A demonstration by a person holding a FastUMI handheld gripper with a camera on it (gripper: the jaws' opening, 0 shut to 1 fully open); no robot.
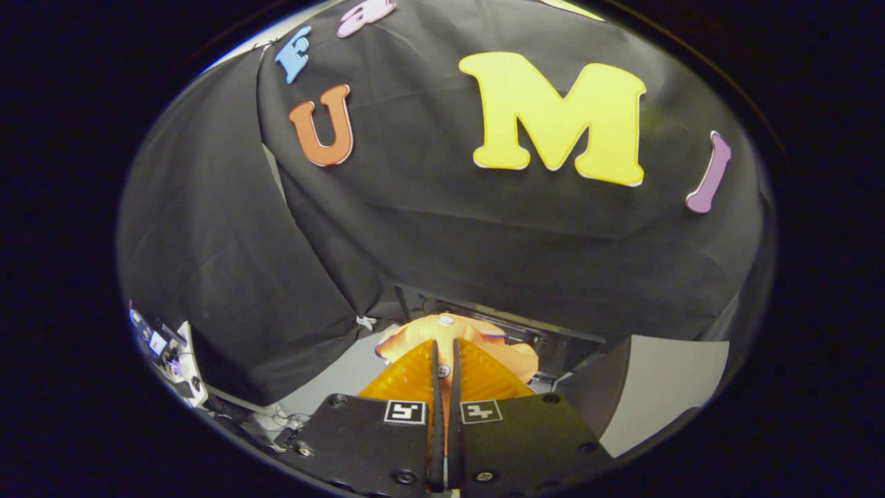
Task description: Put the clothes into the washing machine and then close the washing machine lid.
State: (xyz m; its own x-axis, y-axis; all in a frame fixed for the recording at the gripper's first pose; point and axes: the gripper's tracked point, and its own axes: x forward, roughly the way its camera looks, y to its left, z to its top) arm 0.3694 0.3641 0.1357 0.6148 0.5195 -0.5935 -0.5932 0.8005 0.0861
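My gripper is shut on an orange garment that bunches up between and just beyond the fingers, lifted above the grey surface. A small white button shows on the cloth between the fingertips. Just beyond the garment lies the dark opening of the washing machine, with its lid standing open to the right of the fingers. The lower part of the garment is hidden behind the fingers.
A grey tabletop runs under and to the left of the garment. A stand with small devices and cables sits off to the far left. The black cloth wall hangs close behind the machine.
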